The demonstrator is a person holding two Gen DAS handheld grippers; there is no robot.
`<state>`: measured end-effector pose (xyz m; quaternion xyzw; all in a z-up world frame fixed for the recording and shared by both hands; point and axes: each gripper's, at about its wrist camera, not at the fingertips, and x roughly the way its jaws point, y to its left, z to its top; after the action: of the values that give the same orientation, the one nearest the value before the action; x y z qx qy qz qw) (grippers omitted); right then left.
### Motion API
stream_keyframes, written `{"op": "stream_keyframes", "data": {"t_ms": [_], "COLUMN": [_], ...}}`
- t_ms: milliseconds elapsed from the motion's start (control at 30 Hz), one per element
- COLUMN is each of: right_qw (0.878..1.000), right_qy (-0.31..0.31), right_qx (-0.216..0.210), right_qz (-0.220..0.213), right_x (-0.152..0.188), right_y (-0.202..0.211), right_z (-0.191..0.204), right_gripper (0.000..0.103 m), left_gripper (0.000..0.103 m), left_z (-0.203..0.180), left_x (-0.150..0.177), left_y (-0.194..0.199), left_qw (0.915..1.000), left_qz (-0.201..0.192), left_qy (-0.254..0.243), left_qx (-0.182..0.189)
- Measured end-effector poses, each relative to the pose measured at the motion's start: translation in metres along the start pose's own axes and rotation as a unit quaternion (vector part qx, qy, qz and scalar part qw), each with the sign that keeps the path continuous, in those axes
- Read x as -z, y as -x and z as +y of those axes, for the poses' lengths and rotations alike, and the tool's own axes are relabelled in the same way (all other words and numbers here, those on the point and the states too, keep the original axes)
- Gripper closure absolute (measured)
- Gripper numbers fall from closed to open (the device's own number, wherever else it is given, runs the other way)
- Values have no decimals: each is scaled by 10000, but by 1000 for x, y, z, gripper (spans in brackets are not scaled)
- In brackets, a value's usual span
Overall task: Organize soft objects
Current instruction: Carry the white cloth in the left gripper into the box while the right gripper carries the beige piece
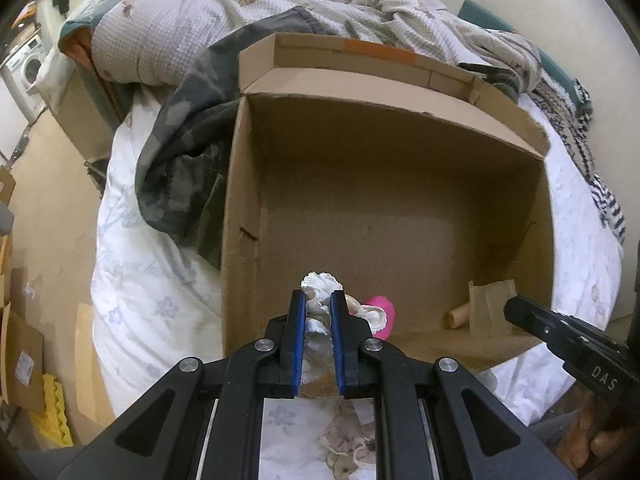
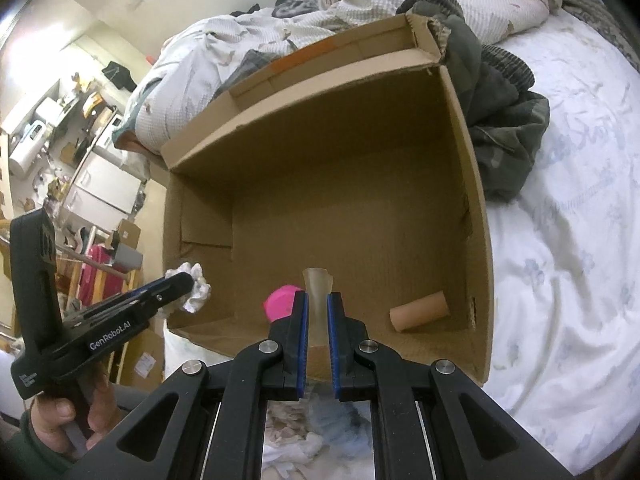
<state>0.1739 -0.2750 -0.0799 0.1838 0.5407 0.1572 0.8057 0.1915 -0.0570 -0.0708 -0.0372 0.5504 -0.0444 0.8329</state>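
An open cardboard box [image 1: 400, 160] lies on the bed. My left gripper [image 1: 318, 300] is shut on a white frilly doll garment [image 1: 318, 284] and holds it over the box's near edge; it also shows in the right wrist view [image 2: 194, 292]. A pink soft object [image 1: 382, 308] sits just behind it inside the box [image 2: 320, 140], also visible from the right wrist [image 2: 282, 302]. My right gripper [image 2: 317, 300] is shut on a beige translucent flap piece [image 2: 318, 284], seen from the left wrist as a tan piece [image 1: 490, 304]. A small cardboard tube [image 2: 418, 312] lies on the box floor.
The box rests on a white flowered bed sheet [image 2: 560, 260]. A camouflage jacket [image 1: 180, 168] and rumpled quilts [image 1: 200, 20] lie beside and behind the box. Cardboard boxes and clutter stand on the floor [image 1: 44, 200] at the left.
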Motion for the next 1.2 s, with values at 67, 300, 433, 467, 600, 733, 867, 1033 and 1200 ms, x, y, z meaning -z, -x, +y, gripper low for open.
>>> {"op": "stream_keyframes", "data": {"t_ms": [67, 300, 433, 467, 600, 733, 867, 1033, 1200], "right_qw": [10000, 9999, 9998, 9997, 9996, 9994, 9992, 9991, 9992], "right_qy": [21, 35, 56, 76, 95, 83, 82, 95, 75], "right_qx": [36, 50, 77, 89, 127, 150, 153, 169, 160], "right_qz": [34, 146, 201, 209, 251, 306, 353, 368, 365], "right_x": [0, 1, 0, 1, 0, -1, 0, 0, 0], "right_y": [-4, -15, -20, -20, -22, -24, -27, -27, -28], "right_z": [0, 0, 2, 3, 3, 3, 4, 4, 4], "right_gripper": [92, 92, 92, 92, 92, 92, 92, 92, 92], "left_gripper": [92, 92, 92, 92, 92, 91, 91, 90, 88], "left_z": [2, 0, -1, 0, 2, 1, 1, 2, 2], "left_x": [2, 5, 3, 3, 4, 5, 6, 7, 6], "left_y": [-4, -16, -15, -15, -15, -15, -16, -18, -20], "left_qw": [10000, 9998, 9999, 9999, 9999, 9997, 9997, 9996, 9995], "left_qz": [27, 188, 94, 72, 47, 47, 103, 133, 179], "left_qy": [43, 93, 81, 86, 110, 30, 29, 21, 35], "left_qx": [-20, 57, -44, -51, -125, -248, -230, -259, -260]}}
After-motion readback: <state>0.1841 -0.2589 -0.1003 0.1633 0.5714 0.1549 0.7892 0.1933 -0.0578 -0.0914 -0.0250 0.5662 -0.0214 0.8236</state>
